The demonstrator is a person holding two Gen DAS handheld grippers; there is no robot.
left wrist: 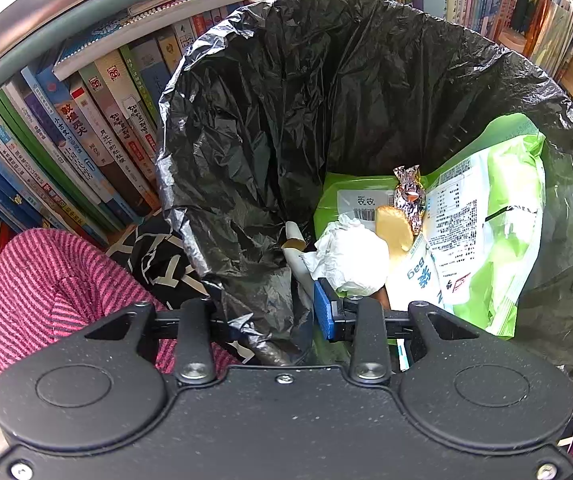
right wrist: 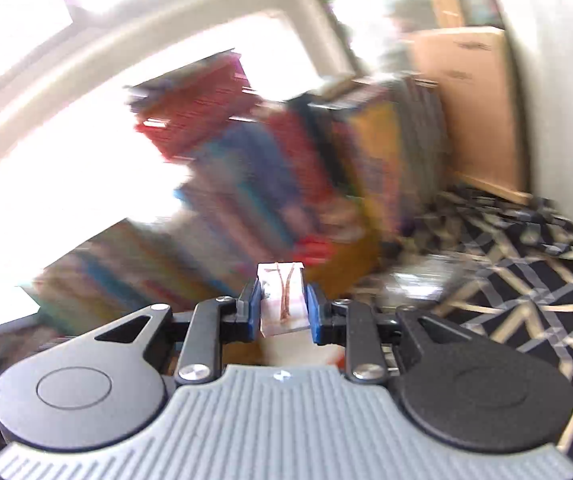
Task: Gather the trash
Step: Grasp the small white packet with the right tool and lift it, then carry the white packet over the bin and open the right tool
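Left gripper (left wrist: 270, 316) pinches the rim of the black bin bag (left wrist: 270, 92), holding the mouth wide. Inside: a green wrapper (left wrist: 498, 216), a crumpled tissue (left wrist: 350, 256), a foil candy wrapper (left wrist: 408, 196). Right gripper (right wrist: 282, 308) is clamped on a small white packet (right wrist: 284, 296), blurred books (right wrist: 254, 184) behind. Best move, I'd say: carry the packet over the open mouth, release only once it's well inside the rim, and keep the left grip steady.

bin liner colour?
Black, crinkled plastic bin liner, gripped at its rim by the left gripper. Shows best in the left wrist view.
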